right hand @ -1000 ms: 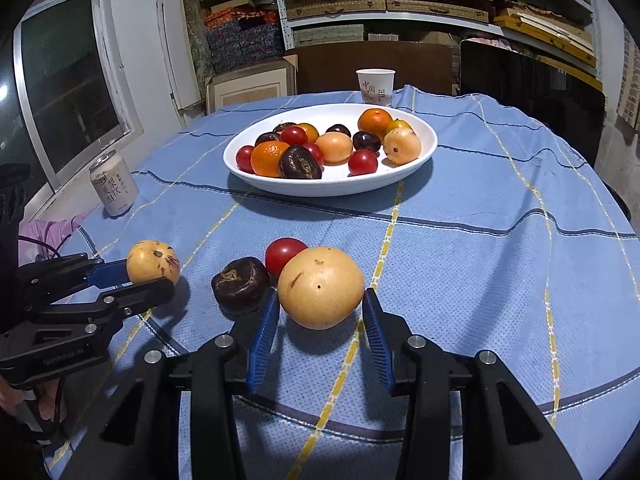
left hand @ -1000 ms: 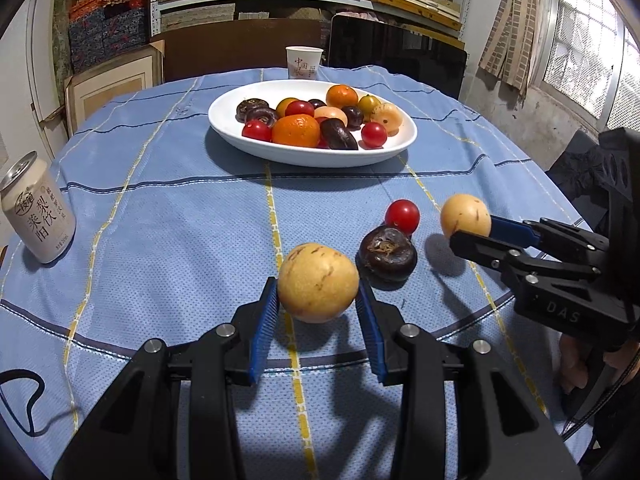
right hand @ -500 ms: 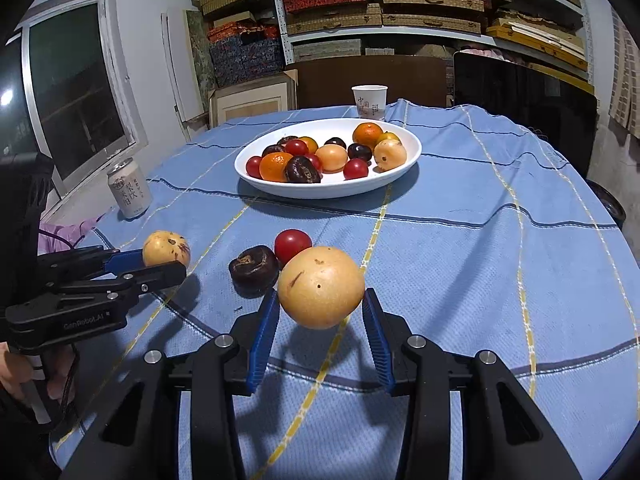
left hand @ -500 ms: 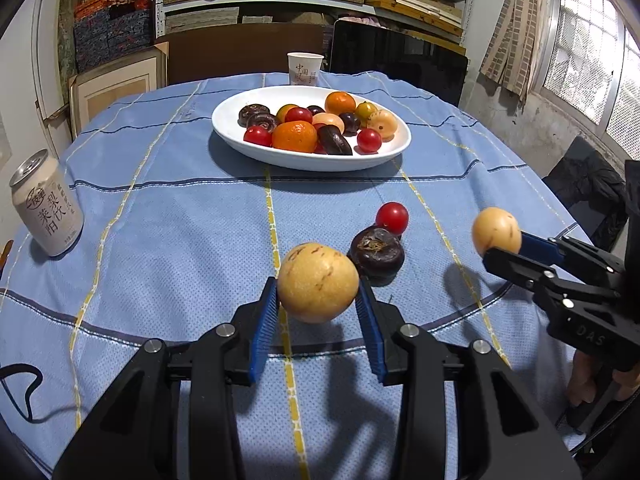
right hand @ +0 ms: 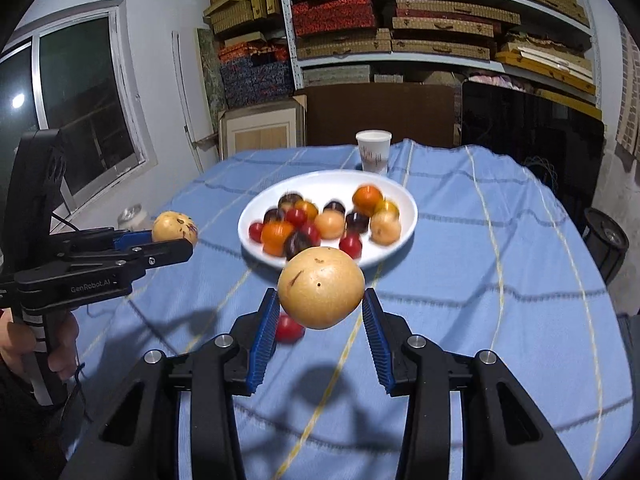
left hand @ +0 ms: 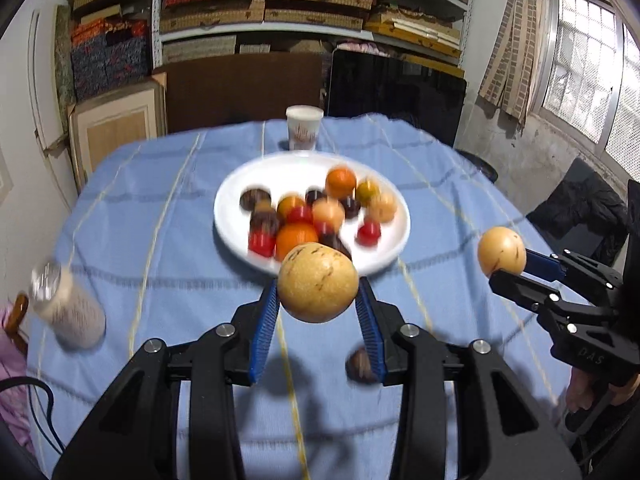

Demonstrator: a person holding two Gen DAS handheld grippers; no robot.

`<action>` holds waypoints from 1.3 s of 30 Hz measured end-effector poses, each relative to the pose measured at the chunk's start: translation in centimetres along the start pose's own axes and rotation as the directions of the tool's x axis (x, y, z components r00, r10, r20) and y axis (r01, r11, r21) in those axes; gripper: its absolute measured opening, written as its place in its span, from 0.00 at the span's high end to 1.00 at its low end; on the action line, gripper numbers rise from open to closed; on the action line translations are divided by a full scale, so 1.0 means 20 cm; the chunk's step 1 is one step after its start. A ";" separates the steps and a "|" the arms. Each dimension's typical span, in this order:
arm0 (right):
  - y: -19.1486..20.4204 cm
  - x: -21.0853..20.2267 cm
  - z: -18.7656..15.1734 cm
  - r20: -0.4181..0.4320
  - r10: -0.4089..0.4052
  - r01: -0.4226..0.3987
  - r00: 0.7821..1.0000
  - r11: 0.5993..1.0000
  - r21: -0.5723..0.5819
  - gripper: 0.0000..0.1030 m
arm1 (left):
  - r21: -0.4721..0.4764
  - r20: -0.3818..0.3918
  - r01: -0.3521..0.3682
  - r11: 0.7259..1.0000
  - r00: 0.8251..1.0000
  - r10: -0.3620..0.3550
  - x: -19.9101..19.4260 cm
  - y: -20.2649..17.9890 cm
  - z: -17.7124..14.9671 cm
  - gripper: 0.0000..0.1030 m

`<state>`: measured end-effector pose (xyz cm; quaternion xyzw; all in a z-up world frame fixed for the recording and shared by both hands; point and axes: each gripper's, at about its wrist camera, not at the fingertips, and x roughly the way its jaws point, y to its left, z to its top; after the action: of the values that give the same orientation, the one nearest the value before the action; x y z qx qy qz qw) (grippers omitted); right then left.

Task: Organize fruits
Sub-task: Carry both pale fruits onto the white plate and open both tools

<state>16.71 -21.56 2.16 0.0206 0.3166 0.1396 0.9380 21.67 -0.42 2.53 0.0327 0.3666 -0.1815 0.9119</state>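
Observation:
My left gripper [left hand: 318, 300] is shut on a yellow speckled fruit [left hand: 318, 282] and holds it high above the blue tablecloth, short of the white plate [left hand: 236, 208] of mixed fruits. My right gripper [right hand: 320, 306] is shut on a second yellow fruit [right hand: 321, 287], also raised in front of the plate [right hand: 256, 216]. Each gripper shows in the other's view, the right one [left hand: 502, 268] with its fruit [left hand: 501, 251] and the left one [right hand: 176, 240] with its fruit [right hand: 174, 227]. A dark fruit [left hand: 358, 365] and a red fruit [right hand: 288, 328] lie on the cloth below.
A drink can [left hand: 66, 308] stands at the table's left edge. A paper cup [left hand: 304, 133] stands behind the plate. Shelves with boxes and a dark panel stand beyond the table. A black stool [right hand: 606, 240] is at the right.
Both grippers have risen well above the table with their yellow fruits and moved toward the plate. The dark and red fruits stay on the cloth, now below the grippers.

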 end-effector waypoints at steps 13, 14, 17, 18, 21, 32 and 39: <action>-0.06 0.65 0.37 -0.092 0.004 -0.006 0.996 1.000 -0.016 0.51 | -0.068 -0.132 -0.052 0.996 0.990 0.042 0.70 0.16 0.43 0.60; -0.06 0.66 0.38 -0.087 -0.014 0.012 0.996 1.000 -0.023 0.45 | -0.073 -0.136 -0.065 0.995 0.989 0.054 0.72 0.16 0.44 0.54; -0.08 0.63 0.37 -0.063 -0.014 0.012 0.998 1.000 -0.020 0.44 | -0.120 -0.096 -0.062 0.991 0.994 0.051 0.68 0.21 0.44 0.39; -0.08 0.59 0.36 -0.057 -0.005 0.004 0.998 1.000 -0.017 0.44 | -0.133 -0.081 -0.050 0.990 0.996 0.040 0.65 0.22 0.44 0.38; -0.09 0.49 0.30 -0.057 0.004 -0.004 0.998 1.000 -0.007 0.44 | -0.148 -0.046 -0.012 0.989 0.999 0.006 0.52 0.23 0.38 0.35; -0.09 0.09 -0.22 -0.060 0.042 -0.034 0.997 0.989 0.142 0.36 | 0.028 -0.139 0.055 0.998 0.989 -0.050 0.19 -0.03 -0.26 0.24; -0.01 0.07 -0.39 -0.066 -0.018 0.023 0.998 0.996 0.081 0.34 | 0.090 -0.177 0.007 0.996 0.984 0.009 0.26 -0.14 -0.45 0.24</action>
<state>13.13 -21.80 -4.81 0.0513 0.3528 0.1174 0.9269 18.16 -2.87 -7.44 0.0900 0.4376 -0.1937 0.8734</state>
